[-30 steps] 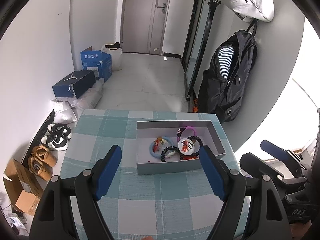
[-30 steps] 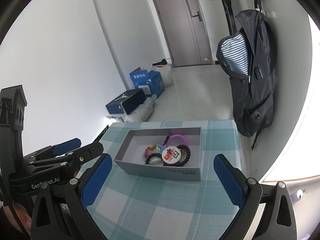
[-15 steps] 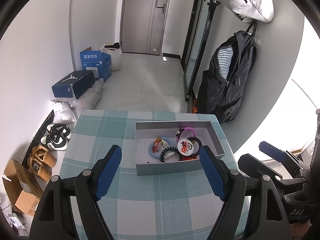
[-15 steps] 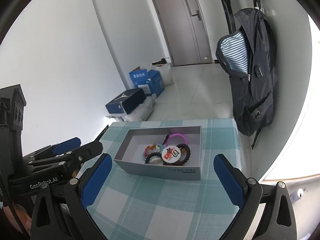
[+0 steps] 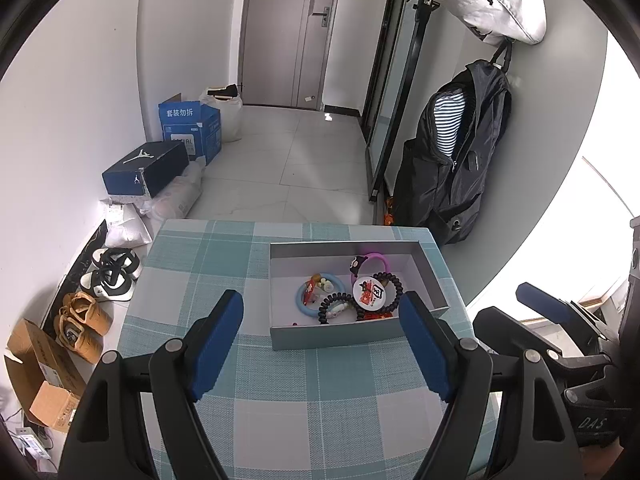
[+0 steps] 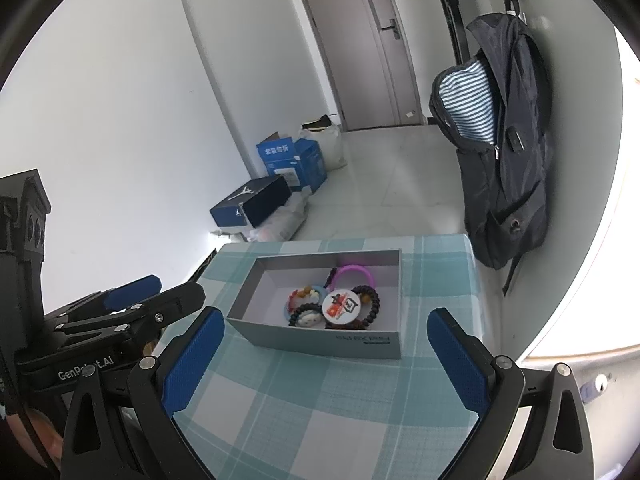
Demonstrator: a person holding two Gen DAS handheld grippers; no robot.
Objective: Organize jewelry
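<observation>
A grey open box (image 5: 332, 336) (image 6: 320, 340) sits on the checked tablecloth (image 5: 280, 400) (image 6: 320, 420), toward the far right of the table. Inside lie a pink ring (image 5: 378, 258) (image 6: 352, 270), a light blue ring (image 5: 302, 300), a black coiled band (image 5: 394, 280) (image 6: 372, 296), a white round badge with a red print (image 5: 370, 294) (image 6: 340, 306) and a beaded bracelet (image 6: 296, 294). My left gripper (image 5: 322, 328) hovers open in front of the box with nothing between its blue pads. My right gripper (image 6: 326, 340) is open too, held back from the box's near wall.
Beyond the table's far edge the tiled floor (image 5: 288, 160) runs to a grey door (image 5: 296, 32). Blue boxes (image 5: 188, 128) and shoes (image 5: 108, 272) line the left wall. A black backpack (image 5: 456, 160) (image 6: 500, 160) hangs on the right, close to the table's corner.
</observation>
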